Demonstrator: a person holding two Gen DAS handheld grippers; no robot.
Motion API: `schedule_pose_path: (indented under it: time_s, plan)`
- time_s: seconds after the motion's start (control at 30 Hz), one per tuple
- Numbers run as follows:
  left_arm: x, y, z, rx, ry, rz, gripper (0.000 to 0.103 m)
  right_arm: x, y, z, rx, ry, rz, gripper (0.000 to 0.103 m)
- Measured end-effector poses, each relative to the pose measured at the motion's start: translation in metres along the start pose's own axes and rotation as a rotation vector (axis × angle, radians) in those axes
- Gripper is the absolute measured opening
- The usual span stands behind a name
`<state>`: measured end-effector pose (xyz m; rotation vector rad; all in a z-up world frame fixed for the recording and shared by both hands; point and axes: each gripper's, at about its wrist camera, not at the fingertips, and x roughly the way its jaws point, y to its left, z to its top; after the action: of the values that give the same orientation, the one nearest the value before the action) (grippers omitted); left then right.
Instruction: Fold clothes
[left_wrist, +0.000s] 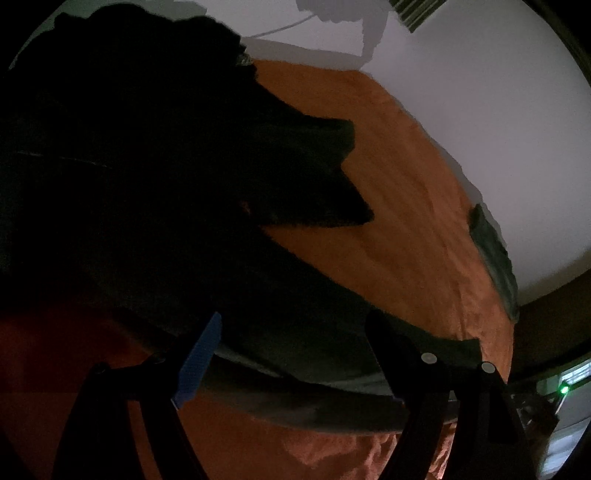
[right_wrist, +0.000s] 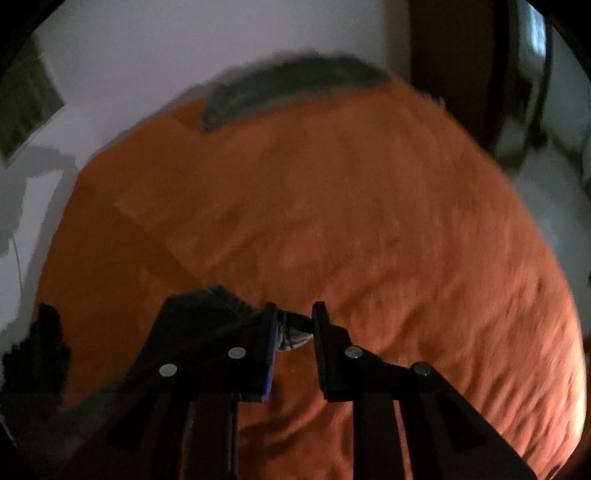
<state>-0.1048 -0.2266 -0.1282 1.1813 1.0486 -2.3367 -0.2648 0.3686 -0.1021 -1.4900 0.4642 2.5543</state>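
— Right gripper (right_wrist: 294, 325), low in frame, pinches a bunched edge of dark garment (right_wrist: 207, 314) over the orange bedspread (right_wrist: 369, 221).
— Left gripper (left_wrist: 295, 332)?
— Jaws wide; dark cloth fills the upper left, seemingly draped between its fingers.

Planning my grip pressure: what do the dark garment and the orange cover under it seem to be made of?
Dark garment: looks like soft matte knit, maybe fleece, with fuzzy edges and limp drape; too dim to be sure. Orange cover: matte woven or brushed cloth, with fine grain and soft wrinkles, no sheen.
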Motion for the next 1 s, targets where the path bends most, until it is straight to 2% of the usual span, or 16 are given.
schedule_pose_path:
  time_s: [0.07,0.1,0.13,0.2,0.27,0.33,0.5,0.63,0.7,0.8,0.87,0.9,0.93,0.97,1.0]
  plan:
    - [0.003,0.0,0.0,-0.01,0.011,-0.002,0.081,-0.006,0.003,-0.007,0.008,0.003,-0.03,0.02]
    - [0.004,0.0,0.0,-0.015,0.016,-0.004,0.081,-0.01,0.006,-0.009,0.011,0.0,-0.043,0.029]
    - [0.005,0.0,0.0,-0.02,0.022,-0.005,0.081,-0.014,0.014,-0.011,0.012,0.006,-0.031,0.051]
    - [0.004,0.001,0.001,-0.029,0.02,-0.004,0.081,-0.018,0.042,-0.013,0.006,0.03,0.039,0.071]
    - [0.003,0.004,0.0,-0.033,0.012,0.016,0.081,-0.023,0.073,-0.023,-0.027,0.065,0.135,0.072]
    - [0.004,0.007,-0.002,-0.045,0.013,0.033,0.081,-0.019,0.12,-0.045,-0.128,0.134,0.227,0.072]
    - [0.002,0.02,-0.005,-0.127,0.007,0.03,0.081,0.005,0.23,-0.124,-0.358,0.319,0.374,0.072]
    - [-0.009,0.034,-0.005,-0.196,-0.027,0.028,0.081,0.024,0.292,-0.189,-0.513,0.403,0.397,0.072]
    - [-0.009,0.038,-0.006,-0.218,-0.024,0.028,0.081,0.031,0.313,-0.211,-0.597,0.396,0.386,0.072]
    - [-0.005,0.042,-0.009,-0.251,0.003,0.02,0.081,0.039,0.333,-0.232,-0.687,0.331,0.305,0.072]
    - [-0.001,0.042,-0.012,-0.269,0.029,0.022,0.081,0.045,0.335,-0.235,-0.698,0.288,0.267,0.066]
    - [0.001,0.042,-0.012,-0.273,0.039,0.022,0.081,0.048,0.334,-0.237,-0.701,0.266,0.252,0.042]
    - [0.003,0.042,-0.012,-0.274,0.048,0.022,0.081,0.049,0.334,-0.238,-0.708,0.245,0.254,0.011]
    - [0.005,0.041,-0.013,-0.273,0.057,0.022,0.081,0.048,0.333,-0.238,-0.714,0.224,0.265,0.002]
    - [0.007,0.039,-0.013,-0.27,0.066,0.023,0.081,0.047,0.331,-0.236,-0.711,0.209,0.282,0.002]
